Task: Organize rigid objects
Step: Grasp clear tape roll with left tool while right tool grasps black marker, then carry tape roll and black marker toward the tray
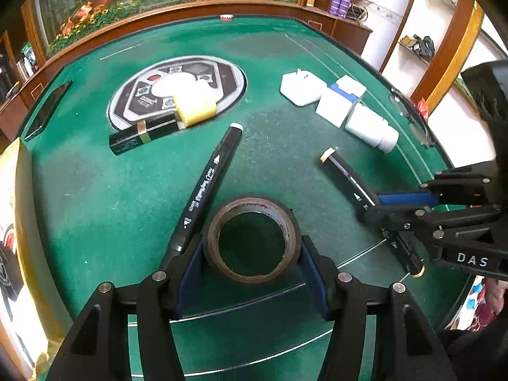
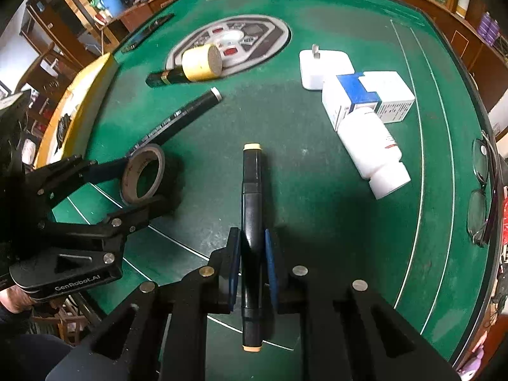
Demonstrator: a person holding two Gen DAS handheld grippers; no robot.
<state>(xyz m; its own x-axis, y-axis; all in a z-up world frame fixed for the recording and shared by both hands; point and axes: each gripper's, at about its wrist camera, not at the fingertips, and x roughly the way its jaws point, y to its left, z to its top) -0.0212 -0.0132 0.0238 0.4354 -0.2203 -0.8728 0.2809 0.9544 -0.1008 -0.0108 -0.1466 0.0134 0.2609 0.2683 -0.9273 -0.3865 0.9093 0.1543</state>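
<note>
left gripper (image 1: 252, 254): straddling the tape roll (image 1: 250, 238), pads sitting against both sides of it, gripping
right gripper (image 2: 252, 254): fingers closed tight on one marker (image 2: 251, 222), clamping it near mid-length, marker pointing away along the fingers
markers: two; one sitting in the right gripper, the second marker (image 1: 208, 187) lying free on the green table (image 1: 111, 206), its near end running beside the left gripper's left finger
tape rolls: two; brown one in the left gripper, yellow roll (image 1: 195, 104) lying at the edge of the round plate (image 1: 222, 73)
black tube with gold band (image 1: 143, 135): one, lying just beside the yellow roll
white things: one charger plug (image 1: 301, 89), two small boxes (image 1: 341, 98) touching each other, one white bottle (image 1: 371, 127) lying on its side against the boxes
glasses (image 2: 479, 190): one pair, resting at the table's right rim
</note>
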